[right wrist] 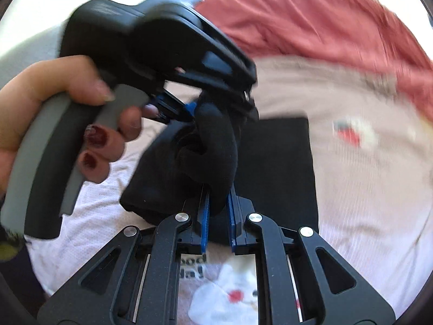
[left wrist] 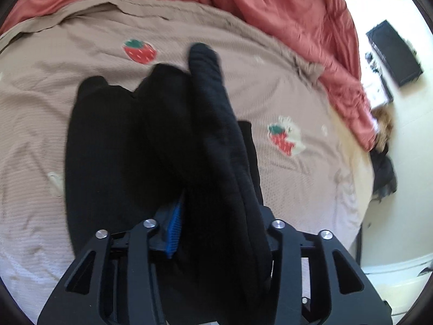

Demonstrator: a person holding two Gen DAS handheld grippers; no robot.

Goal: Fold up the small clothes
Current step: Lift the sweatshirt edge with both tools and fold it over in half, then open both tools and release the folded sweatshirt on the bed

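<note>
From my left wrist camera I see the left gripper (left wrist: 216,233) with black cloth bunched between its blue pads; its right pad is buried under the fabric, but the jaws look pinched on it. The black garment (left wrist: 130,146) spreads ahead and to the left of the fingers over a beige strawberry-print blanket (left wrist: 270,86), with bare blanket to both sides. Beyond that lies a rumpled red duvet (left wrist: 297,21), and far right the bed edge drops to a pale floor with a black box (left wrist: 393,54).

My right wrist camera shows what the left cannot: the person's hand (right wrist: 67,113) around the left tool's grey handle, straight ahead and left. The right gripper (right wrist: 217,216) is narrow, pads clamped on a fold of the same garment. Under it, blurred print; only "ood" is legible.
</note>
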